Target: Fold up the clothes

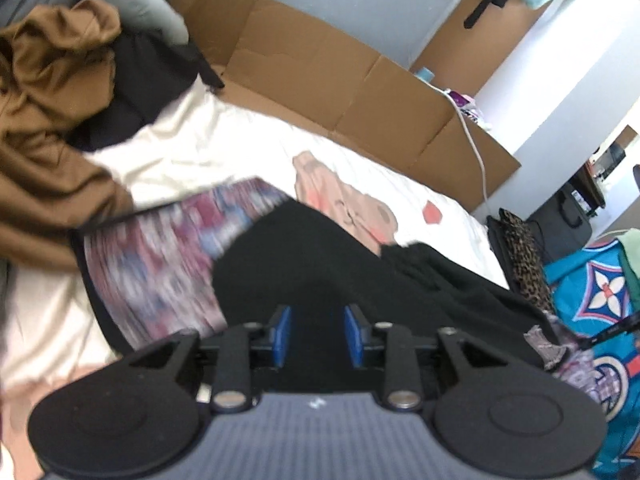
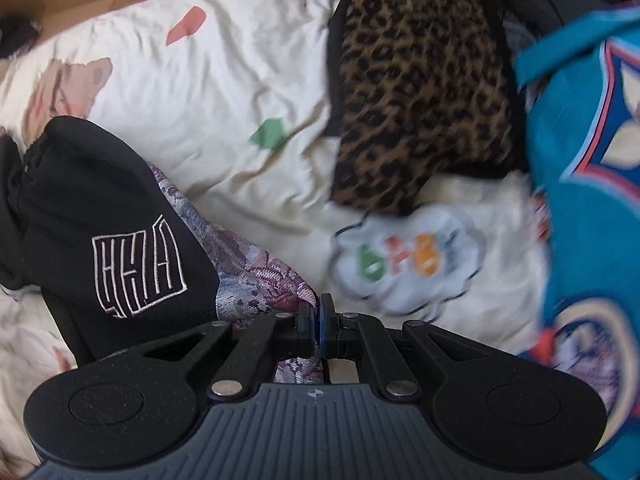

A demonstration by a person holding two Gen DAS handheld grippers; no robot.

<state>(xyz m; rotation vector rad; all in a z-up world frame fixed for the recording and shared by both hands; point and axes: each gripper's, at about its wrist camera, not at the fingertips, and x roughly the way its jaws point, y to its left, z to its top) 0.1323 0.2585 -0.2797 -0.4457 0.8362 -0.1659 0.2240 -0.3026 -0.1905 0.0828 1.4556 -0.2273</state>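
Floral garment (image 2: 264,276) pinched only in right view.

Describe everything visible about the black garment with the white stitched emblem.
The black garment is a soft, matte knit lying crumpled on the cream printed bedsheet. A white outline emblem is stitched on its outer face, and its floral woven lining shows purple, blue and grey. The right tool is shut on the lining's edge. In the left wrist view the garment spreads under the open left tool, and the lining looks motion-blurred.
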